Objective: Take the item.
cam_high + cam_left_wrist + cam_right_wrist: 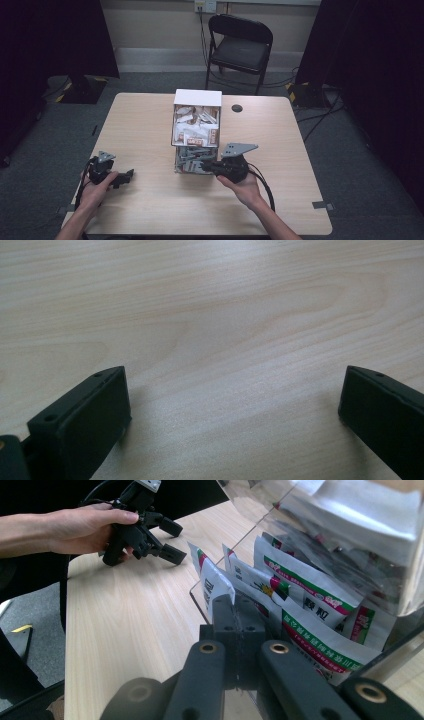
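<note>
A clear two-tier box (197, 98) with a white top stands mid-table. Its upper tier holds white and brown packets (196, 129); its lower tier holds white sachets with green and red stripes (320, 600). My right gripper (204, 165) reaches into the lower tier's open front. Its jaws (235, 601) are pressed together on the edge of the front sachet (214, 582). My left gripper (123, 178) rests low on the table at the near left, held in a hand, and is open. Between its jaws (235, 385) lies only bare wood. It also appears beyond the right gripper's jaws, left gripper (171, 540).
The light wooden table (145, 125) has a round black grommet (237, 108) behind the box on the right. A black folding chair (241, 42) stands beyond the far edge. Cables trail from both grippers toward the near edge.
</note>
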Motion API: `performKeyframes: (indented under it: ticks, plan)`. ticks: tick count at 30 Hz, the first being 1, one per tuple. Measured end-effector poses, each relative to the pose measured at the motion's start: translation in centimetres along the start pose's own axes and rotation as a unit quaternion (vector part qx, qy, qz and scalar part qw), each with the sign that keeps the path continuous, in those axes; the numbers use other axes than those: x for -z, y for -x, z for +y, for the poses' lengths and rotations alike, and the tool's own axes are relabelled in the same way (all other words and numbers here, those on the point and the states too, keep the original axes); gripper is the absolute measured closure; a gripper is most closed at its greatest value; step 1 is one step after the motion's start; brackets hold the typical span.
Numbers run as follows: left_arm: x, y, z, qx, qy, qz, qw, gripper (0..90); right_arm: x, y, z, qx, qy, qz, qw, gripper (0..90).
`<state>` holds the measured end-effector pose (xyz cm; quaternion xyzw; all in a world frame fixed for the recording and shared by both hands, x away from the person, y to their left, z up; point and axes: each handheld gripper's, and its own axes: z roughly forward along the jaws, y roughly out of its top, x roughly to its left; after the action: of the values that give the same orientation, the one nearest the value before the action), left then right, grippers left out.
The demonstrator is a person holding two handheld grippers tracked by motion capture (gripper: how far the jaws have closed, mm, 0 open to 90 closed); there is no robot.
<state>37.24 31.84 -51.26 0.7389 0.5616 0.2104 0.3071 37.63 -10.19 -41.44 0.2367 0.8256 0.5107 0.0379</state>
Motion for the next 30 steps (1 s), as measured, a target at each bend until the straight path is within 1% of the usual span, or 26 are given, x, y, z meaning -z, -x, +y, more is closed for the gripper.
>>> performKeyframes:
  ticks: [11,16,30]
  plan:
    - [0.0,0.0,0.0,0.0,0.0,0.0,1.0,0.0,0.4,-0.5,0.4,0.009,0.004,0.007,0.9999,90.0]
    - [0.0,0.0,0.0,0.0,0.0,0.0,1.0,0.0,0.4,-0.8,0.6,0.016,0.0,0.009,0.9998,90.0]
    - [0.0,0.0,0.0,0.0,0.0,0.0,1.0,0.0,1.3,-0.8,0.7,0.01,0.007,0.004,0.9999,90.0]
